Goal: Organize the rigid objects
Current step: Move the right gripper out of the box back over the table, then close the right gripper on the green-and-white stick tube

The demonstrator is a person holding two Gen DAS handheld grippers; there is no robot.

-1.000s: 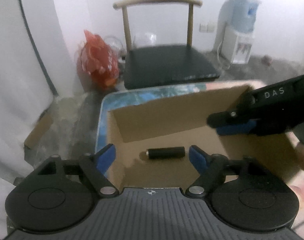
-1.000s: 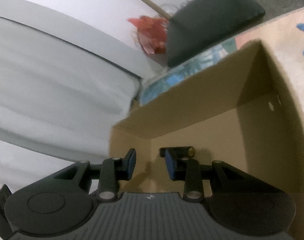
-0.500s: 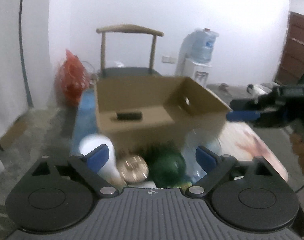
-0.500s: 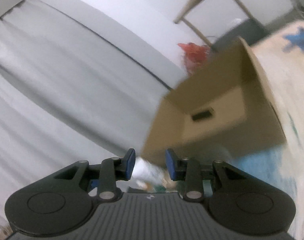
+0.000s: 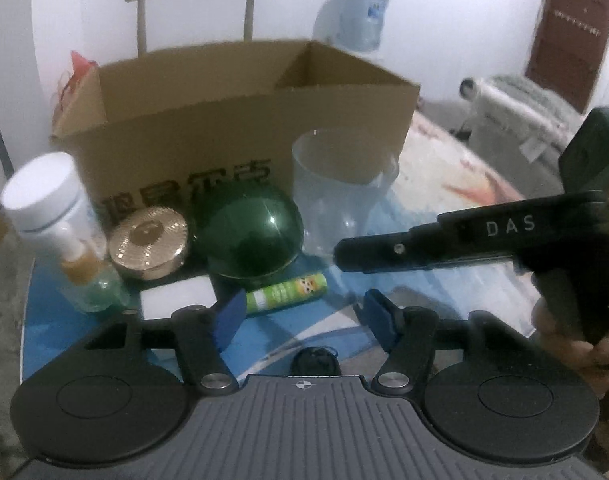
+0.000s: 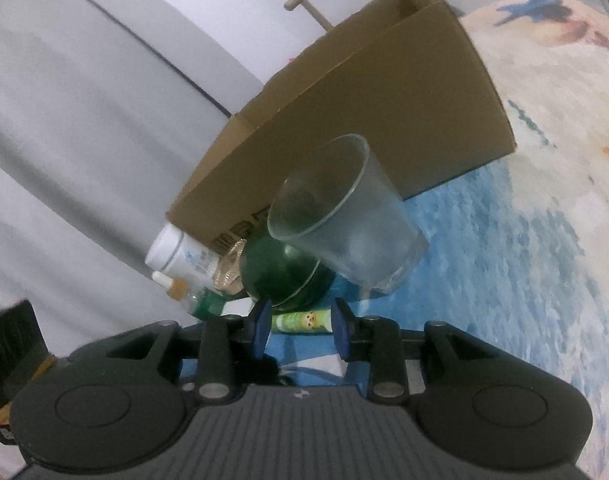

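rigid objects stand grouped ahead of both claws, beside the brown cardboard box [image 5: 240, 120] on the blue patterned table [image 6: 504, 280]. the small green printed tube [image 5: 286, 292] lies just beyond the left claw [image 5: 300, 316], whose jaws are closing with nothing between them. the dark green glossy dome [image 5: 250, 236] and clear glass tumbler [image 6: 344, 216] sit further ahead. the right claw [image 6: 300, 326] stands narrowly apart and empty, tilted, level with the tube. recommended: centre the tube between the pads before clamping.
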